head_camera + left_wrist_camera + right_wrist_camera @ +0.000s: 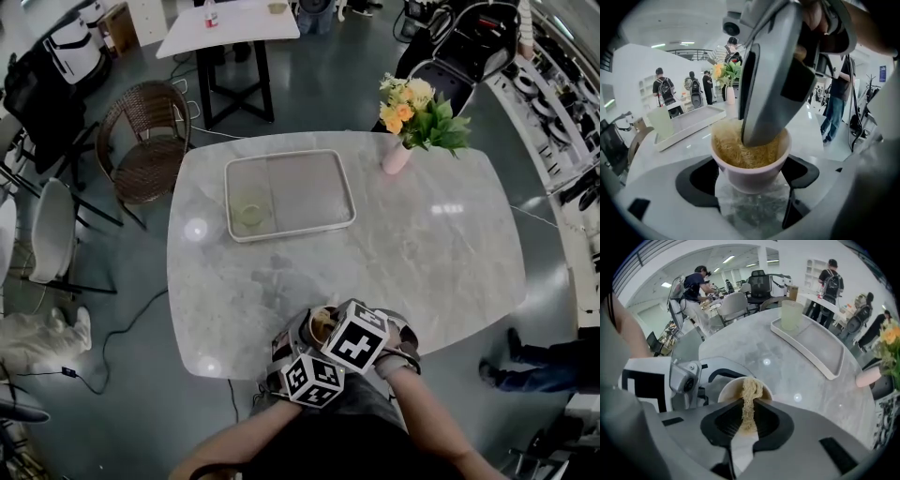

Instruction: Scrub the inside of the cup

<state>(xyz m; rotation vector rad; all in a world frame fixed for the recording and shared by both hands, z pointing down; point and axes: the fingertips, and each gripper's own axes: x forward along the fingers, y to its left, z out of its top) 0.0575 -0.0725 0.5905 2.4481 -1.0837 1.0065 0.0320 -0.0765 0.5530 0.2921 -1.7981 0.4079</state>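
- Clasps the pink cup (751, 174) by its lower wall in the left gripper (749, 190), a jaw pressed to either side, cup upright.
- Pinches a tan fibrous scrubber (749, 401) in the right gripper (746, 423), jaws clenched on the strands.
- Has the scrubber reaching down into the cup, fibres filling the inside up to the rim.
- Holds both over the near edge of the marble tabletop (422, 253), close in front of the person.
- Shows, well apart at the far side, a white tray (291, 192) carrying a pale tumbler (791, 315), near a pink vase (397, 157) of flowers.
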